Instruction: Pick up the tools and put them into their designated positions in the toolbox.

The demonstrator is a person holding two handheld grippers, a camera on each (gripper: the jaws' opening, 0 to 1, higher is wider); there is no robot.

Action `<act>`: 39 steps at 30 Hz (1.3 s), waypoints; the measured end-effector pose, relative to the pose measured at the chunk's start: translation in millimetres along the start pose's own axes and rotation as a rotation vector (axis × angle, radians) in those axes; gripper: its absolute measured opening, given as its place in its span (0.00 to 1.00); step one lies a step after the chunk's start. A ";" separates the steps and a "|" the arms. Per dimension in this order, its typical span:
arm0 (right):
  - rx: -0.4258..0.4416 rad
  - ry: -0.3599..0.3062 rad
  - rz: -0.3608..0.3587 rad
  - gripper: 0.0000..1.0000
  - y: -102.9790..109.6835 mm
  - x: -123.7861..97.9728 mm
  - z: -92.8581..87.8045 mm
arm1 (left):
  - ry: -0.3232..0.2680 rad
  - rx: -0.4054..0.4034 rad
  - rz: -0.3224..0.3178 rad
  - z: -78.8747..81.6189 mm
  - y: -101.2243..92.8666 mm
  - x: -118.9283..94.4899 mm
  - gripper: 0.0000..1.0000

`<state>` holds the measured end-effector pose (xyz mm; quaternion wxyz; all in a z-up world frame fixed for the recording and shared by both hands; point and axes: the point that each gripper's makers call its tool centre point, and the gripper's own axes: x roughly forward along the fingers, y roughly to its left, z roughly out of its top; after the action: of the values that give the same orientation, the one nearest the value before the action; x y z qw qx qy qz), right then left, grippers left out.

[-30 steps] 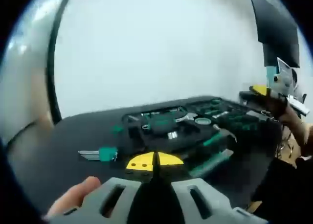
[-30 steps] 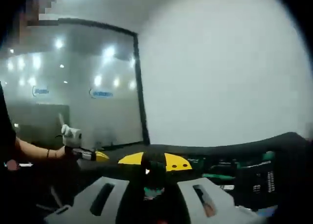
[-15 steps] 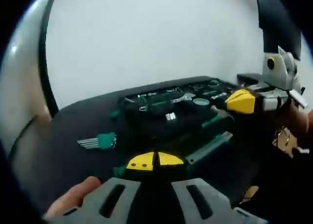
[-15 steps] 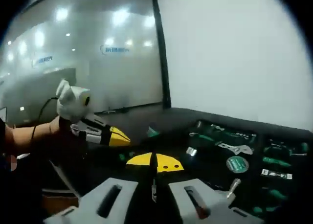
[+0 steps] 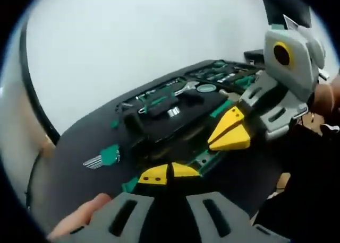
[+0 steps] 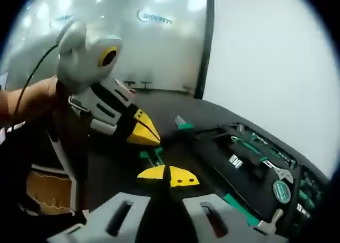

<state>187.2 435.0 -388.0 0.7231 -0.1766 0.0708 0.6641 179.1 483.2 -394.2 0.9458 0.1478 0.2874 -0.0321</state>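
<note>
The open black toolbox (image 5: 175, 102) lies on a dark table, with green-handled tools and a silver wrench (image 5: 187, 87) in its slots. A green-holdered hex key set (image 5: 103, 157) lies loose to its left. My left gripper (image 5: 169, 174) is shut near the toolbox's front edge, nothing visible between its yellow tips. My right gripper (image 5: 231, 131) reaches in from the right, tips together over that same edge. In the right gripper view my right gripper (image 6: 169, 175) is shut, the left gripper (image 6: 142, 130) close ahead, and the toolbox (image 6: 249, 158) and hex key set (image 6: 182, 123) lie beyond.
A green-handled tool (image 5: 204, 158) lies by the toolbox's front edge. A finger (image 5: 79, 219) shows beside my left gripper. A white wall stands behind the table, and a glass partition (image 6: 133, 36) with a dark post closes the far side.
Both cameras have tipped down toward the table. The two grippers have drawn close together over the toolbox's front edge. Both stay shut.
</note>
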 end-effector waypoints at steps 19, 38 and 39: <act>0.239 0.014 -0.031 0.00 -60.7 -40.3 11.9 | -0.091 -0.090 -0.010 18.8 -24.4 -17.2 0.00; 0.142 0.144 -0.006 0.00 -32.6 -30.7 -41.1 | -0.010 0.002 -0.120 22.5 -66.1 17.6 0.00; 0.113 0.052 0.091 0.00 -25.4 -32.9 -27.9 | 0.029 -0.047 -0.135 19.5 -64.3 17.2 0.00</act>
<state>212.3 393.1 -398.7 0.6987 -0.1493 0.1351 0.6865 194.4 416.5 -405.1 0.9405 0.1063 0.3109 -0.0869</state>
